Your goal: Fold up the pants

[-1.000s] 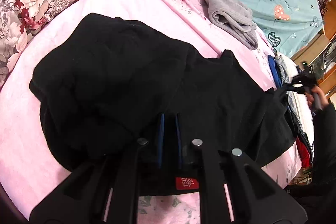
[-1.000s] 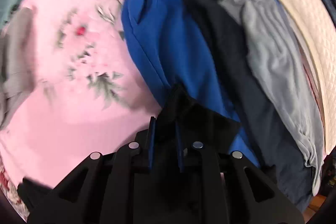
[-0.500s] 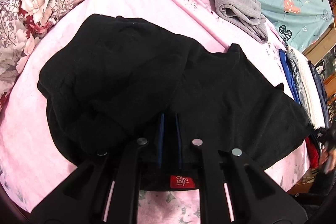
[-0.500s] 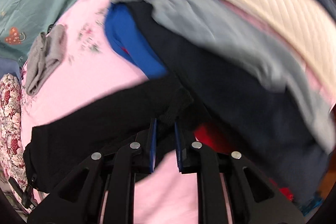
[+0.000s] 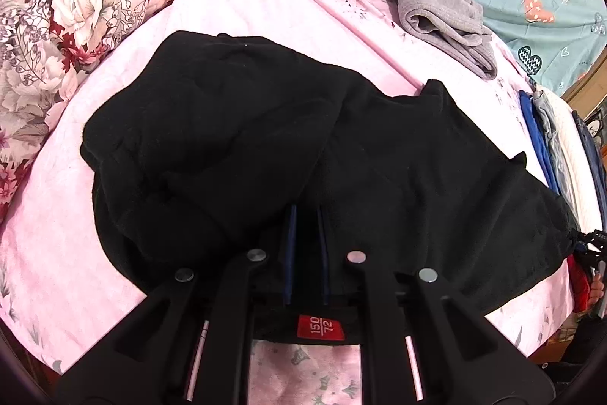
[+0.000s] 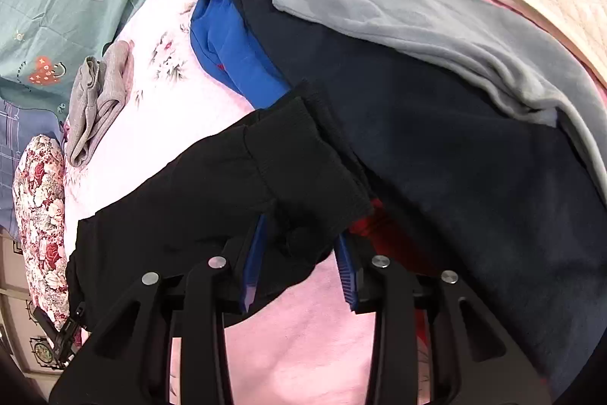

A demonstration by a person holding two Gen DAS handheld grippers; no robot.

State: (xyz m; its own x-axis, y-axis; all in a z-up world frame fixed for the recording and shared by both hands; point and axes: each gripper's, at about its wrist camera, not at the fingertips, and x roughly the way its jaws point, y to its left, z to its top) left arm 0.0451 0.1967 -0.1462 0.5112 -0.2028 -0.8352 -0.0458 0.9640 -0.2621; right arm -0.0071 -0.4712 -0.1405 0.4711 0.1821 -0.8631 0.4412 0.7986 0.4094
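While the black pants (image 5: 303, 154) lie spread on the pink sheet (image 5: 242, 6), the left gripper (image 5: 306, 245) is clamped on their near edge by the red tag (image 5: 320, 327). The right gripper (image 6: 299, 253) stands apart around the cuff (image 6: 303, 169), not pinching it. Gray cloth (image 5: 444, 18) lies at 1 o'clock; a clothes pile (image 6: 436, 101) at 3.

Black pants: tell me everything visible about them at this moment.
The black pants look like soft fleece, spread rumpled across the pink bedsheet, partly doubled over. A red size tag reading 150/72 shows at the waistband. The left hand-held gripper is clamped on the waist. A ribbed cuff lies between the open right hand-held gripper's fingers, beside the clothes pile.
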